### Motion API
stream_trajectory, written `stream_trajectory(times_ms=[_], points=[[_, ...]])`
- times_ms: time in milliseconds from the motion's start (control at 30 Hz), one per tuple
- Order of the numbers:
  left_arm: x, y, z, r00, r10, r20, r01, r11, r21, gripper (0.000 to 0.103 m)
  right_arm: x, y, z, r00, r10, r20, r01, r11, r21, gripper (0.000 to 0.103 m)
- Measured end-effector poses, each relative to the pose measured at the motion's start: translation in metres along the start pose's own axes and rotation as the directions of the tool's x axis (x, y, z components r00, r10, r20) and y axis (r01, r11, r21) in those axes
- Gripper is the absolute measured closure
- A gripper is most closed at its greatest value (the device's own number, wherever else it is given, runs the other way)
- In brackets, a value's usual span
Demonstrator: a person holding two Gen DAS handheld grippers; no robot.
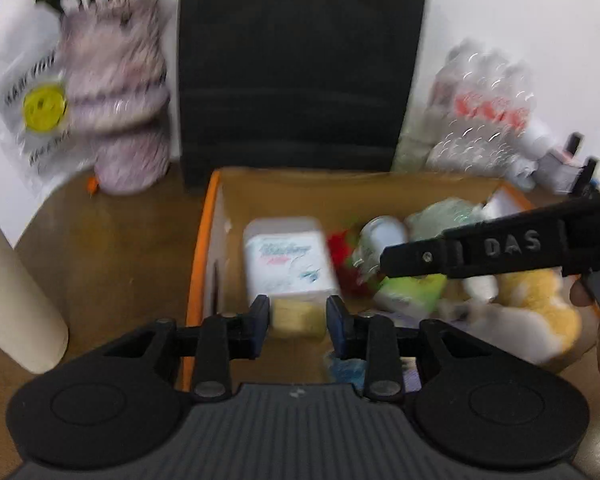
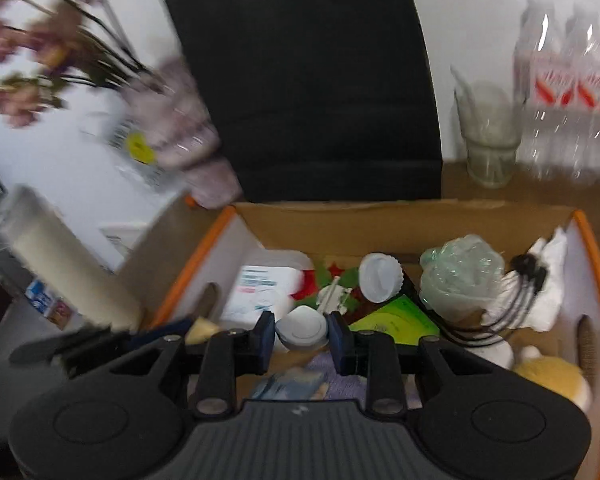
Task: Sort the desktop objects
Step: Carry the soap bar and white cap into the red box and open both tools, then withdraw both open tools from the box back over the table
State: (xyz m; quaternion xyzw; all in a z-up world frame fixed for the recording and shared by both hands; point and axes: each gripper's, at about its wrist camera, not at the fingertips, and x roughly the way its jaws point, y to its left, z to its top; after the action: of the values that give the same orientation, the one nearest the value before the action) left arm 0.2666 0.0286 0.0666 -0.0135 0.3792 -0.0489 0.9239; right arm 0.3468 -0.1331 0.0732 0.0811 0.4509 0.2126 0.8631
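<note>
Two views of box [image 1: 204, 264], black cable [image 2: 516, 312] only in right's

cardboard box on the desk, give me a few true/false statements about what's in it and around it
1. The cardboard box has orange edges. True.
2. The box is empty. False: it holds a white tissue pack, a green packet, a yellow plush toy and more.
3. A black monitor stands behind the box. True.
4. The right gripper holds the green packet. False: a round white item sits between its fingers.
5. A glass cup stands inside the box. False: it stands on the desk behind it.
</note>
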Motion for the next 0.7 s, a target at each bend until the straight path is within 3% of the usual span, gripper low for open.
stream_trajectory(times_ms=[100, 300, 367, 400, 467, 600, 700], points=[[0.000, 0.011, 0.000, 1.000, -0.025, -0.010, 0.024, 0.998, -0.055, 0.052, 0.025, 0.006, 0.004, 0.996, -0.034, -0.077, 0.034, 0.999, -0.007, 0.075], [-0.017, 0.008, 0.011, 0.998, -0.056, -0.005, 0.056, 0.998, -0.016, 0.030, 0.013, 0.008, 0.008, 0.998, -0.016, -0.067, 0.017, 1.000, 0.018, 0.070], [-0.011, 0.006, 0.007, 0.998, -0.059, -0.039, 0.058, 0.998, -0.016, 0.029, -0.013, 0.000, 0.006, 0.999, -0.047, -0.028, 0.047, 0.999, 0.009, 0.063], [-0.009, 0.004, 0.003, 0.999, -0.046, -0.029, 0.046, 0.999, 0.009, 0.029, -0.023, -0.004, 0.006, 0.998, -0.059, -0.017, 0.059, 0.998, 0.012, 0.055], [-0.014, -0.007, -0.006, 1.000, -0.008, -0.019, 0.009, 0.998, 0.061, 0.028, -0.046, -0.018, 0.000, 0.995, -0.095, -0.018, 0.095, 0.995, 0.013, 0.049], [-0.015, -0.022, -0.022, 0.996, -0.032, -0.085, 0.038, 0.997, 0.066, 0.029, -0.079, -0.050, -0.018, 0.980, -0.194, -0.046, 0.195, 0.980, 0.033, 0.048], [-0.020, -0.025, -0.026, 0.996, -0.021, -0.083, 0.026, 0.998, 0.053, 0.034, -0.095, -0.070, -0.037, 0.977, -0.199, -0.073, 0.205, 0.975, 0.081, 0.047]])
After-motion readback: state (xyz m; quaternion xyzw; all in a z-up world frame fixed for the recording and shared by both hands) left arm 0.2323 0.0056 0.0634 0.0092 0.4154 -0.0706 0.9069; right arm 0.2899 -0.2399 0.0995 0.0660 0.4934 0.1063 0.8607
